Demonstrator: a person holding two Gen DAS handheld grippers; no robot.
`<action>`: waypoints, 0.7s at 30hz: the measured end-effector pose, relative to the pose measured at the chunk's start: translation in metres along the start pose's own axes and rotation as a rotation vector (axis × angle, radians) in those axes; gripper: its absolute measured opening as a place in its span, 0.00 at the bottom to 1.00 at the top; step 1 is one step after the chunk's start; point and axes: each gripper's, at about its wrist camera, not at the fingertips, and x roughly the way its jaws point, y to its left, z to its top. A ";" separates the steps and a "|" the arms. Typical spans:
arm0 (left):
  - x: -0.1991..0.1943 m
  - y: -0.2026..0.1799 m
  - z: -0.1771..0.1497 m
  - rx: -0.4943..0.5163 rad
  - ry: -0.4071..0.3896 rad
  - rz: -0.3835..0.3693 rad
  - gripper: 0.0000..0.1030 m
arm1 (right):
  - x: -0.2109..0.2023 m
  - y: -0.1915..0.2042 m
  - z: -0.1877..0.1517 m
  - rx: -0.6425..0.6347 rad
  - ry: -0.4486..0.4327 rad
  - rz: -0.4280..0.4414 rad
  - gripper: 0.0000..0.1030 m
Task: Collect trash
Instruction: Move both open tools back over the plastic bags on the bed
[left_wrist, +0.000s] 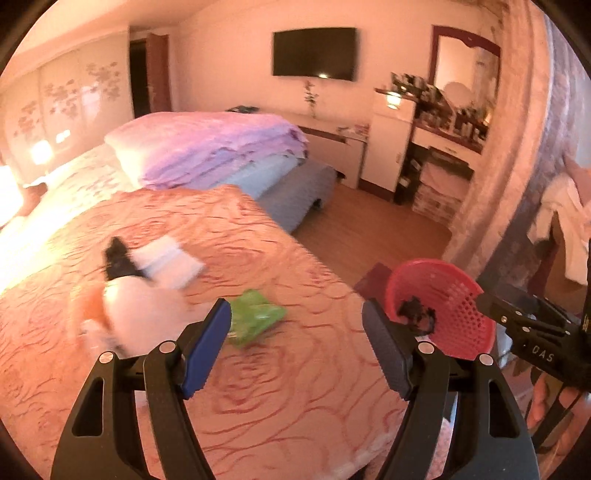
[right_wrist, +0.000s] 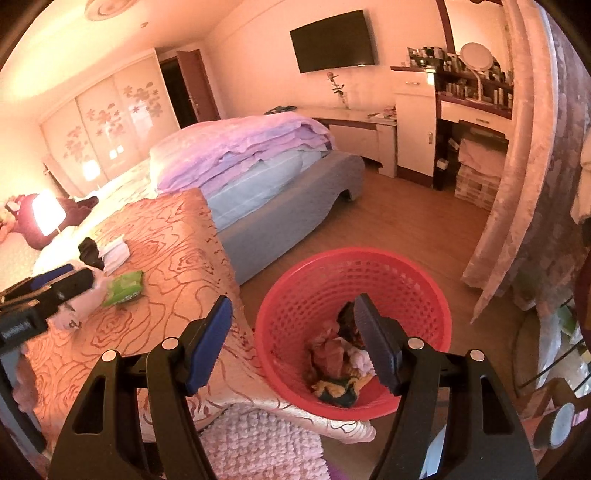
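Empty left claw (left_wrist: 297, 325) above green packet (left_wrist: 256, 321)

A: What can't you make out in the left wrist view?

B: The pale, orange-patched lump (left_wrist: 136, 314) on the bedspread (left_wrist: 280, 398) is smeared by motion, so I can't say what it is. The white packet (left_wrist: 168, 260) and the dark thing (left_wrist: 118, 258) beside it are blurred too.

A: And the red basket (left_wrist: 447, 302)?

B: The left gripper's finger (left_wrist: 388, 354) covers its near rim (only a dark scrap (left_wrist: 417, 314) shows inside).

A: In the right wrist view?

B: The right gripper's finger (right_wrist: 376, 350) hides part of the heap in the basket (right_wrist: 321, 291); which rags (right_wrist: 332, 358) are which, I can't tell. The left gripper (right_wrist: 44, 291) is cut off by the edge. The bottles on the shelf (right_wrist: 469, 70) are too small to read.
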 end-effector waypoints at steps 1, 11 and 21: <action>-0.005 0.008 0.000 -0.013 -0.008 0.015 0.69 | 0.000 0.000 0.000 -0.001 0.001 0.002 0.64; -0.034 0.104 -0.014 -0.168 -0.037 0.225 0.68 | 0.000 0.005 -0.001 -0.008 0.003 0.013 0.64; -0.007 0.143 -0.044 -0.272 0.081 0.240 0.54 | 0.001 0.007 -0.003 -0.011 0.011 0.012 0.64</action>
